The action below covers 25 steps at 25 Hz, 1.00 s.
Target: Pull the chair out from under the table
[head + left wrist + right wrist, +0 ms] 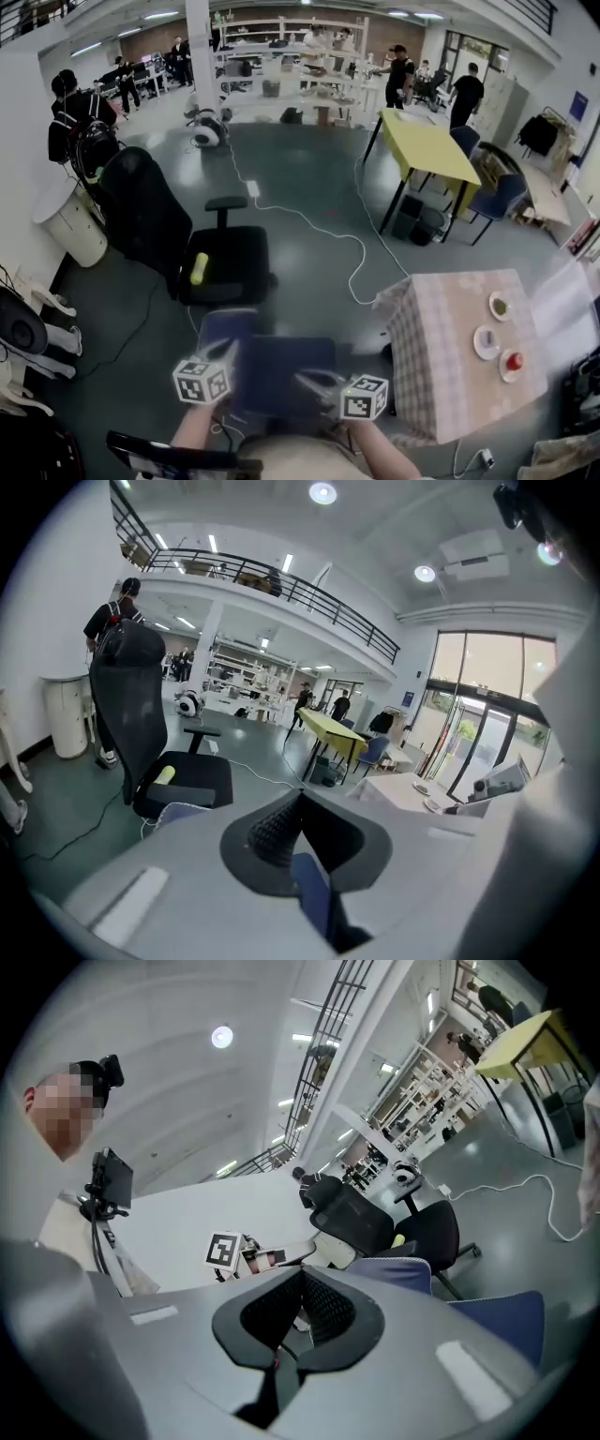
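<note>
Left gripper (230, 354) and right gripper (314, 382) both closed, nothing between the jaws. Both hover above the blue chair (281, 366), just beside the checked-cloth table (441, 366)

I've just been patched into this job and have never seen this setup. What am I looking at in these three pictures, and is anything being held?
There is no robot arm: a person carries a gripper in each hand, each with a cube of square markers. The wide picture is from a camera on the person's head, looking down; the other two are from cameras riding on the grippers, looking along their jaws. Before the person stands a blue chair, to the left of a table with a checked cloth, not under it. Three small plates sit on the cloth. The left gripper and right gripper both have their jaws together; neither seems to grip anything.
</note>
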{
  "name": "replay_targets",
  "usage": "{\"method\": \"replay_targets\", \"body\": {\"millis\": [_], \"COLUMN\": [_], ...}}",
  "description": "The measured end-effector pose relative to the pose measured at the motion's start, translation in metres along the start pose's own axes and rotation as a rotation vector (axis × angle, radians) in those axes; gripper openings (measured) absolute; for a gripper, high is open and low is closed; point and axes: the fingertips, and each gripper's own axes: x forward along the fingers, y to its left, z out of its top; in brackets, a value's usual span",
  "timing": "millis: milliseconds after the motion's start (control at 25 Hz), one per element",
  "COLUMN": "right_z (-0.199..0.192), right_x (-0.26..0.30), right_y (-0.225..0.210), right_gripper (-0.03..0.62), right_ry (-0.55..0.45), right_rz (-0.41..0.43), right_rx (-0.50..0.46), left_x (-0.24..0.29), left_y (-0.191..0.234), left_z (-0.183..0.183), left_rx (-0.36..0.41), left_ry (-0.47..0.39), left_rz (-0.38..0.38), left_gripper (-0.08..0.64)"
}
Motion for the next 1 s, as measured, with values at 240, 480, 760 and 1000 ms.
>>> {"method": "replay_targets", "body": {"millis": [240,480,760,1000], "right_z": [0.025,0.034,0.036,0.041], "right_x": [-0.069,-0.106,-0.097,-0.082], "right_y": [-0.002,-0.016,-0.011,0.006], "right_gripper": [0.012,0.012,0.012,0.012], "right_ry": [-0.032,-0.032,-0.024,-0.038], "right_rz": [0.011,0.055,0.102,0.105], "right_rx": [-0.025,0.086,0.074,0.047], "left_x": [0.027,0.040,0.030,0.026], "left_y": [-0.071,-0.103,-0.097,-0.109], "left_z": [0.005,-0.022,-0.030,-0.013], "left_rx": [0.056,0.041,0.036,0.174], "left_ry": [-0.028,0.052,0.060,0.045], "left_rz": [0.009,0.049,0.089,-0.017], "left_gripper": [-0.003,-0.004,-0.004,-0.003]}}
